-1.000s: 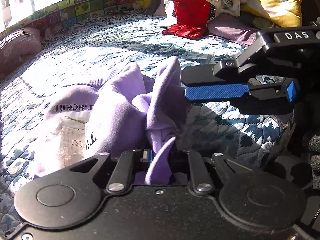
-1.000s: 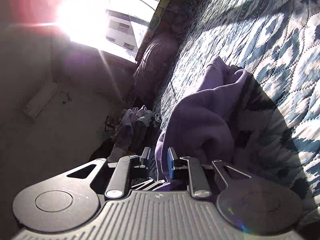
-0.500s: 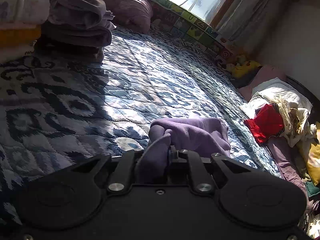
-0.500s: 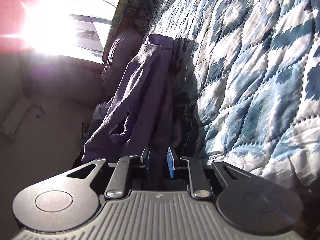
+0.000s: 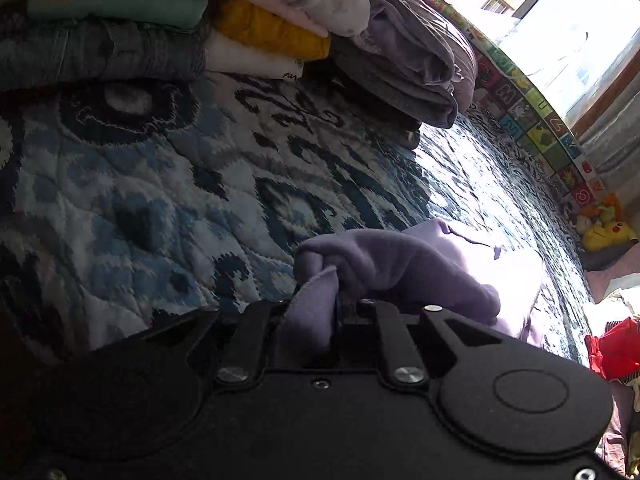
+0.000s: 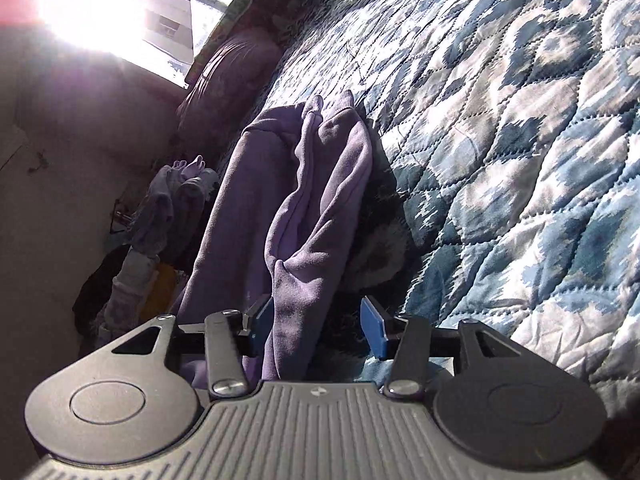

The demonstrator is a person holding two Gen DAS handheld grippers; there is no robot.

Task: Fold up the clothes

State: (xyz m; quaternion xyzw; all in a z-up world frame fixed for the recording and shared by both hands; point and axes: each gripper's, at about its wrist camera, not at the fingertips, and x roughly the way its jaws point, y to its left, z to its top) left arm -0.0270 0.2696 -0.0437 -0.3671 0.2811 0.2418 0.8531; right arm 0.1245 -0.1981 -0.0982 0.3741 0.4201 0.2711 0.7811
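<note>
A lilac sweatshirt [image 5: 404, 264] lies bunched on the blue patterned quilt [image 5: 160, 200]. My left gripper [image 5: 324, 312] is shut on a fold of its fabric, which wraps over the fingers and hides their tips. In the right wrist view the same lilac sweatshirt [image 6: 304, 208] stretches away from my right gripper [image 6: 316, 324]. That gripper stands open, its blue pads [image 6: 372, 328] spread apart, with a loose fold of the cloth lying between them against the left pad.
Stacks of folded clothes [image 5: 256, 36] and a folded grey-purple pile [image 5: 404, 64] sit at the quilt's far edge. A window [image 5: 560, 20] and an alphabet mat border [image 5: 532, 120] line the bed. Red clothing [image 5: 612, 348] and plush toys [image 5: 604, 228] lie at right.
My right gripper has opened and let go of the sweatshirt fold. The left gripper, still clamped on the cloth, has swung further toward the folded stacks.
</note>
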